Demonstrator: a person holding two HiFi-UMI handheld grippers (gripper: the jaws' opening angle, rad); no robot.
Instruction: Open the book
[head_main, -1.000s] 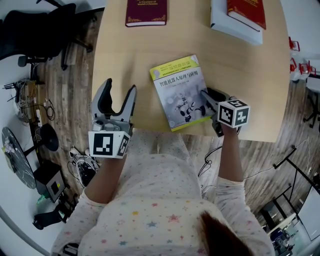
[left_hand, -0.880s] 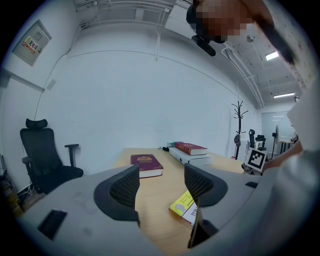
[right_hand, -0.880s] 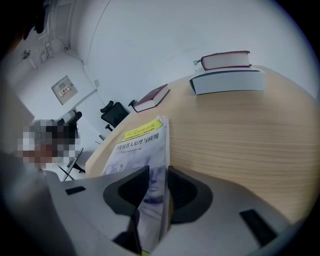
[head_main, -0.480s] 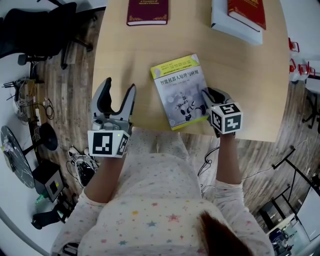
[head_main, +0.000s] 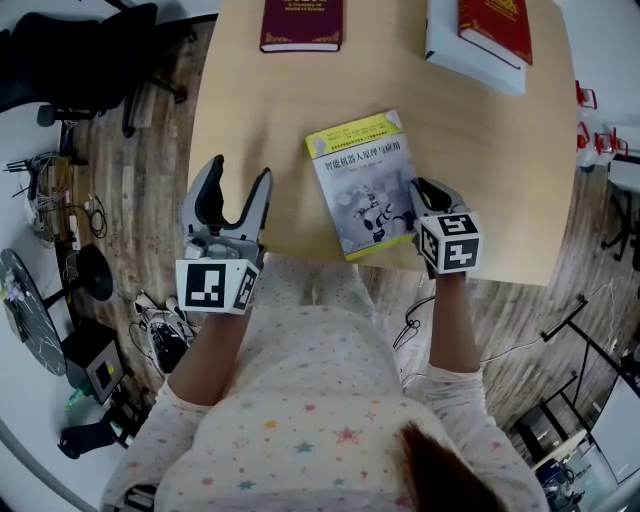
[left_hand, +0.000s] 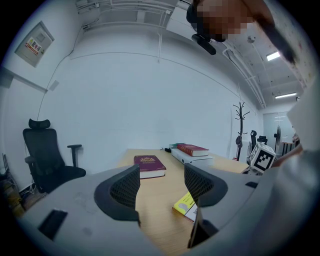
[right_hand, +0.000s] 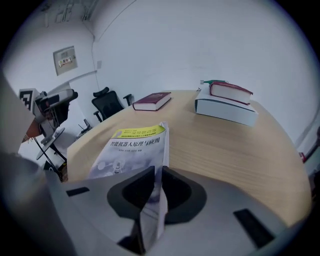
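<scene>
A paperback book (head_main: 362, 178) with a yellow band and a pale blue cover lies closed on the wooden table (head_main: 270, 110), near its front edge. My right gripper (head_main: 418, 197) is at the book's right edge near the front corner, shut on the cover's edge. In the right gripper view the book (right_hand: 131, 145) runs away from the right gripper (right_hand: 156, 186), and thin sheets stand pinched between the jaws. My left gripper (head_main: 238, 180) hovers open over the table's front left, well left of the book. In the left gripper view, the left gripper (left_hand: 161, 186) holds nothing and the book (left_hand: 185, 205) shows low right.
A maroon book (head_main: 302, 22) lies at the back of the table. A red book (head_main: 495, 25) rests on a thick white book (head_main: 470, 62) at the back right. A black office chair (head_main: 80, 60) stands left of the table, with cables on the floor.
The right gripper has shifted a little left and turned, drawing in against the book's right edge. The left gripper has stayed where it was.
</scene>
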